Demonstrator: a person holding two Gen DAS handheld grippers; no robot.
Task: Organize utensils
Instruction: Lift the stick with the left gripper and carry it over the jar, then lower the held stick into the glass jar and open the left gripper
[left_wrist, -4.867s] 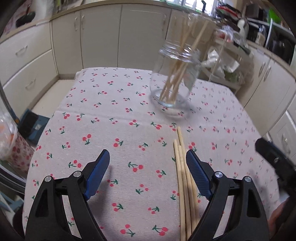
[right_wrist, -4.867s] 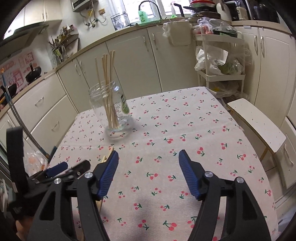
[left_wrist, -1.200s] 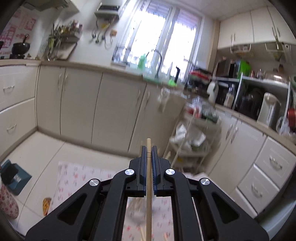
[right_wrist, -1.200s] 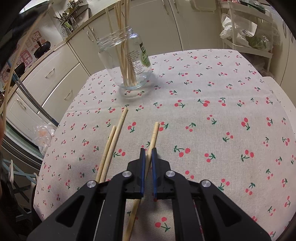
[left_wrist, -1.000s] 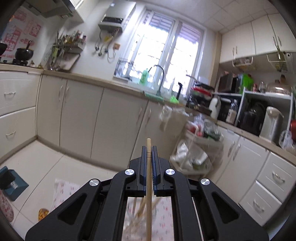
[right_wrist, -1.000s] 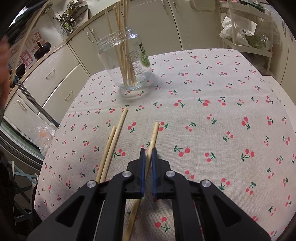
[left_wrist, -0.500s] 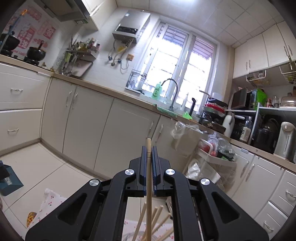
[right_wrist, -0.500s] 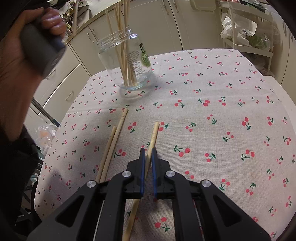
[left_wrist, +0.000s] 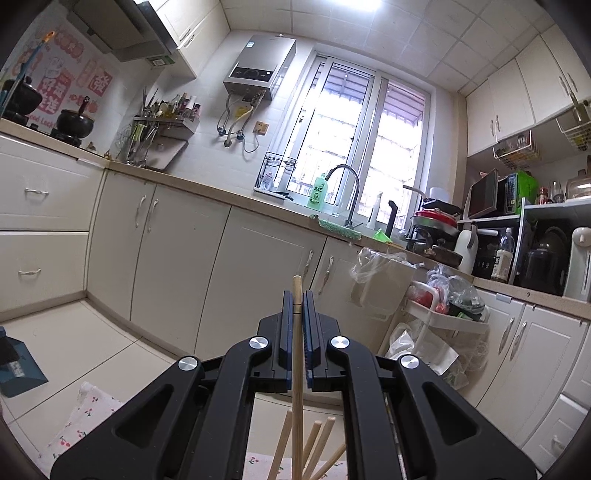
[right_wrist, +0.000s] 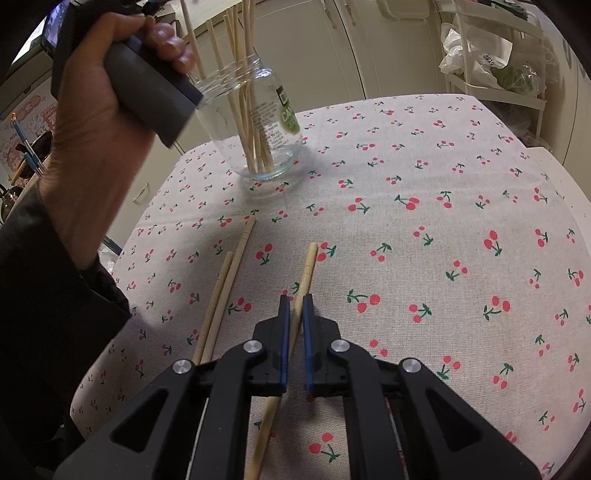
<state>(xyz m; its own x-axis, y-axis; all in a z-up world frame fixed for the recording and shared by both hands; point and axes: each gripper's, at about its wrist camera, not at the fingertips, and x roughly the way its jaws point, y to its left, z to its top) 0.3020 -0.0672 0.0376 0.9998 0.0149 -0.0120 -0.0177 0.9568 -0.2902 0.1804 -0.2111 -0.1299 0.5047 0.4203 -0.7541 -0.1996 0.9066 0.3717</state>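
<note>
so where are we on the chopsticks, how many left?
Done: several chopsticks stand in the glass jar. In hand: the left gripper is shut on one chopstick above other sticks' tips; the right gripper pinches another on the tablecloth. Left: two loose chopsticks beside it.

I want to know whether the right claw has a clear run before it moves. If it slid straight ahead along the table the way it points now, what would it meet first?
Apart from the chopstick between the right claw's fingers, the line ahead looks like bare cherry tablecloth. The glass jar stands off to the left, though fisheye depth makes this uncertain.
</note>
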